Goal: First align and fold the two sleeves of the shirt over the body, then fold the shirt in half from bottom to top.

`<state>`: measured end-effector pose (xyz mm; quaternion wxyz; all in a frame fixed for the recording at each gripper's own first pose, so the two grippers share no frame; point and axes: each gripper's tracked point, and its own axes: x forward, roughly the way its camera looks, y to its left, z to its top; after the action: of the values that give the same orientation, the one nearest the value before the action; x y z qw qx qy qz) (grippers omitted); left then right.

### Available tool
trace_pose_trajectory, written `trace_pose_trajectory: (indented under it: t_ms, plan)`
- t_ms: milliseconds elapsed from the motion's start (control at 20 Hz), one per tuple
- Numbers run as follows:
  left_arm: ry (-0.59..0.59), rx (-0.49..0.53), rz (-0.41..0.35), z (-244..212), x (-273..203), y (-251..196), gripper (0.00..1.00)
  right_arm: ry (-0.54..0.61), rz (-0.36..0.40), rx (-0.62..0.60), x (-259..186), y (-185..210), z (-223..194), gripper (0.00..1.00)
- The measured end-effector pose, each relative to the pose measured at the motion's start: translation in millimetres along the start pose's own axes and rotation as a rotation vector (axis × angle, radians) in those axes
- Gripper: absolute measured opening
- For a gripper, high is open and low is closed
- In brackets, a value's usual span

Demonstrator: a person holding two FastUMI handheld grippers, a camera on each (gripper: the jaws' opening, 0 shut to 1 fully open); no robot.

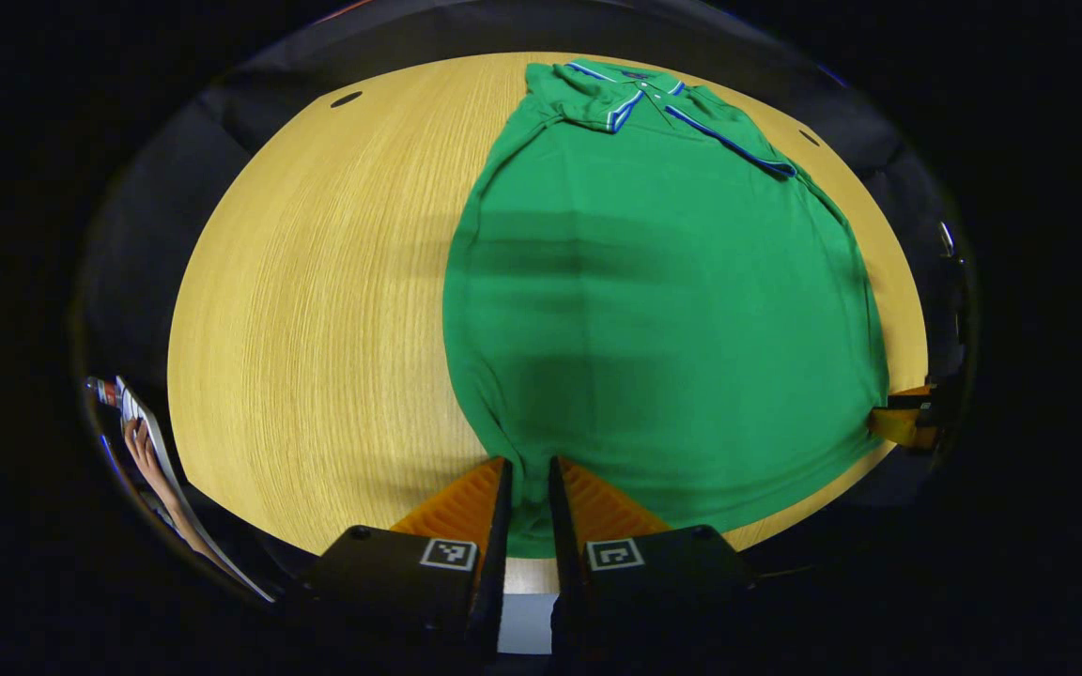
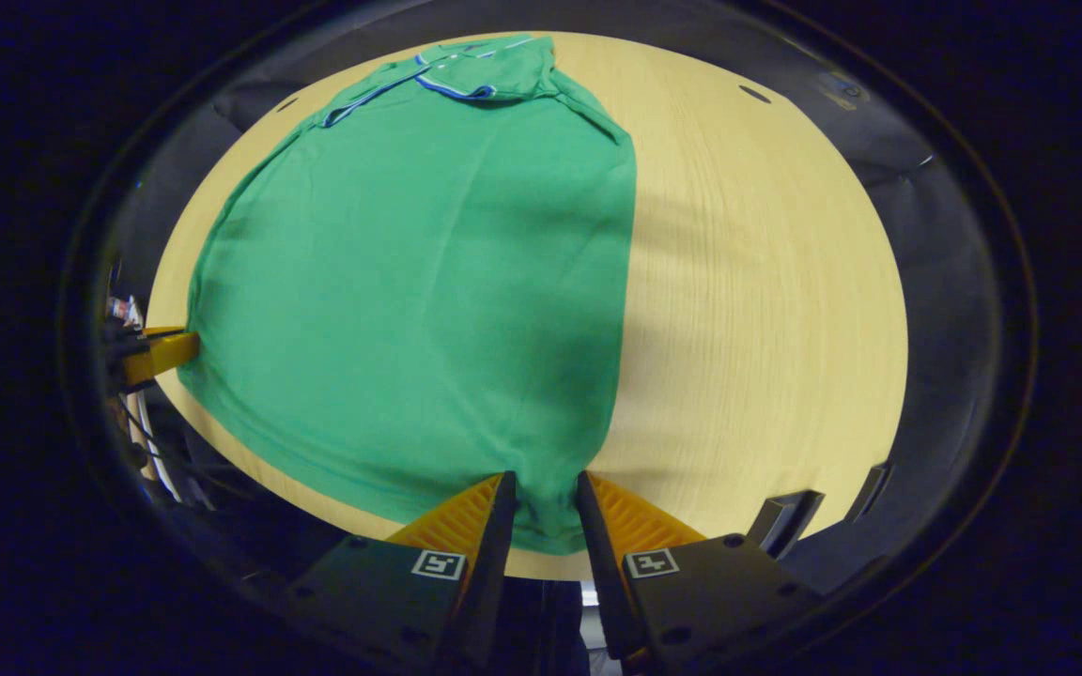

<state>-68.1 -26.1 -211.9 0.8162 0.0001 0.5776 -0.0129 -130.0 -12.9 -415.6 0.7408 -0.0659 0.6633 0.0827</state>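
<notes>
Green polo shirt [image 1: 654,310], soft and limp, laid flat on wooden surface [image 1: 316,310]; hem corners are pinched by left tool [image 1: 530,488] and right tool [image 2: 546,502].

A recording booth rather than a home: ahead of each gripper lies one bare, pale wood-grain table [image 1: 316,310] with small dark holes [image 1: 346,99] near its far corners, hemmed by dark cloth walls [image 2: 935,282].
</notes>
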Motion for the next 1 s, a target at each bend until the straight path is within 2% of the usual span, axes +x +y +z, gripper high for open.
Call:
trace_pose_trajectory:
  t_ms: [50,150,250,300,550,650,700,850,1000]
  plan:
    - [-0.002,-0.009,0.006,-1,-1,-3,0.20,-0.019,-0.011,-0.001,0,-4,4,0.47]
    - [0.002,0.006,0.011,-1,-2,-8,0.12,-0.015,-0.001,0.025,0,-2,5,0.08]
    - [-0.005,-0.001,-0.002,-3,-3,-11,0.06,-0.008,0.014,0.029,0,-2,4,0.05]
    - [-0.007,-0.006,-0.011,-3,-3,-9,0.05,-0.012,0.021,0.035,-1,-3,4,0.08]
    - [-0.001,-0.044,-0.042,-3,-7,-12,0.04,-0.012,0.039,0.040,-10,-5,2,0.08]
    - [-0.018,-0.042,-0.036,-2,-25,-16,0.03,-0.035,0.059,0.051,-27,-5,8,0.05]
    - [-0.027,-0.040,-0.044,-2,-34,-19,0.03,-0.053,0.068,0.059,-37,-6,13,0.07]
    - [-0.070,-0.030,-0.070,9,-58,-30,0.04,-0.107,0.083,0.068,-67,-9,29,0.05]
    - [-0.119,-0.037,-0.068,34,-78,-30,0.04,-0.167,0.091,0.058,-98,-8,51,0.11]
